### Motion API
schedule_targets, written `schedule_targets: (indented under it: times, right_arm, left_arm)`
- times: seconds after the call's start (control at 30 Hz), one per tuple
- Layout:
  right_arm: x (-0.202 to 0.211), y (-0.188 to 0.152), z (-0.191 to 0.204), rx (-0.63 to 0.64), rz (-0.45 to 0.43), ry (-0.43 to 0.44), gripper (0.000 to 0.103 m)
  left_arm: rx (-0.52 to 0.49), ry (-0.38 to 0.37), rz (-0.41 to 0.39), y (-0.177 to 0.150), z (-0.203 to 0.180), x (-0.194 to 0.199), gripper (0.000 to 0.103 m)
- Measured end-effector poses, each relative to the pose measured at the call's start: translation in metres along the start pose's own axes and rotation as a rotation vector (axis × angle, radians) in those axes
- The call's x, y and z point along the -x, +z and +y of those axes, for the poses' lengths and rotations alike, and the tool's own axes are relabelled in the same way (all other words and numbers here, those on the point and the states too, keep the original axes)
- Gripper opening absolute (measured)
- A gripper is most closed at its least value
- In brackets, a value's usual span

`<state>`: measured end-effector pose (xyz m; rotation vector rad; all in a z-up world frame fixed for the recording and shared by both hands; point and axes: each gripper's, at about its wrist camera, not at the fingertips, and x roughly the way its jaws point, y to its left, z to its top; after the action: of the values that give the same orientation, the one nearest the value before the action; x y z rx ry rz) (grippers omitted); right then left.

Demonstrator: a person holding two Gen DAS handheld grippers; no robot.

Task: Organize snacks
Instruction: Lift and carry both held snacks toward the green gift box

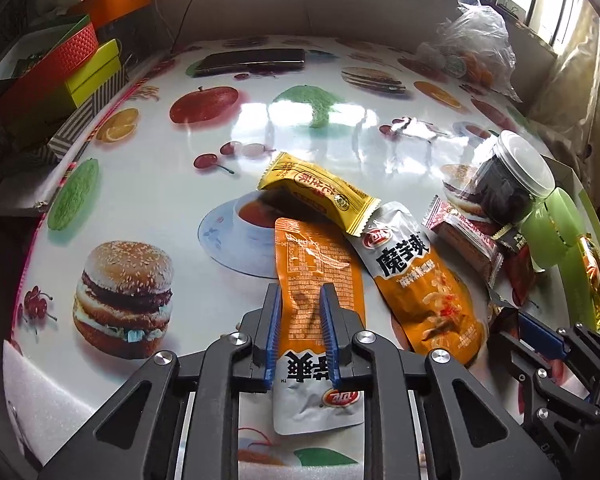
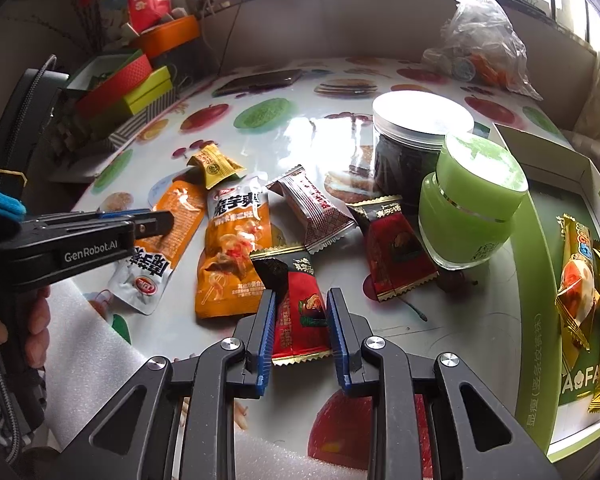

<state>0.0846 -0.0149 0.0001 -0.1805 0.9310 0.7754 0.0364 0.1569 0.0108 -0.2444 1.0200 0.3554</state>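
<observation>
From the left wrist we see the food-print desk [image 1: 148,200] with a phone [image 1: 252,60] far back and stacked boxes [image 1: 60,76] beside it. Our left hand-held gripper [image 1: 300,300] straddles an orange pouch [image 1: 320,264], fingers spread (whether they touch it, we cannot tell).

From the right wrist, a dark jar [image 2: 412,152] and green jar [image 2: 468,208] crowd the snacks beside a green tray [image 2: 540,280]. Our right hand-held gripper [image 2: 301,304] sits low, spread around a red packet [image 2: 300,312].
</observation>
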Motion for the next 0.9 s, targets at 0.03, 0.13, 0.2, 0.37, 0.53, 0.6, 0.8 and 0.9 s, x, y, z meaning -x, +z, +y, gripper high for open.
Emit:
schedule_targets:
  times: [0.03,0.13,0.2,0.37,0.53,0.6,0.8,0.9]
  right_arm:
    - [0.0,0.0,0.0,0.001,-0.002,-0.001,0.024]
    - [0.001,-0.001,0.001,0.0,-0.002,0.0,0.024]
    - [0.001,-0.001,0.002,0.001,-0.003,-0.002,0.024]
    - [0.004,-0.002,0.004,-0.003,-0.015,0.007,0.024]
    - [0.008,-0.003,0.002,-0.019,-0.027,0.008,0.024]
    - [0.008,-0.004,0.0,-0.028,-0.027,0.007,0.024]
    - [0.007,-0.004,0.0,-0.039,-0.025,0.011,0.024]
    - [0.007,-0.004,0.0,-0.038,-0.026,0.01,0.024]
  left_arm:
    - [0.006,-0.007,-0.001,0.0,0.001,0.0,0.019]
    - [0.03,-0.043,-0.005,-0.002,0.006,0.002,0.02]
    - [0.03,-0.057,-0.012,-0.004,0.007,0.005,0.019]
    - [0.029,-0.097,-0.024,-0.004,0.003,0.012,0.007]
    - [0.016,-0.135,-0.036,-0.004,-0.007,0.017,0.004]
    - [0.035,-0.188,-0.012,-0.004,-0.008,0.013,0.004]
    - [0.075,-0.302,0.002,-0.005,-0.013,0.012,0.005]
    - [0.07,-0.33,0.031,-0.007,-0.018,0.007,0.007]
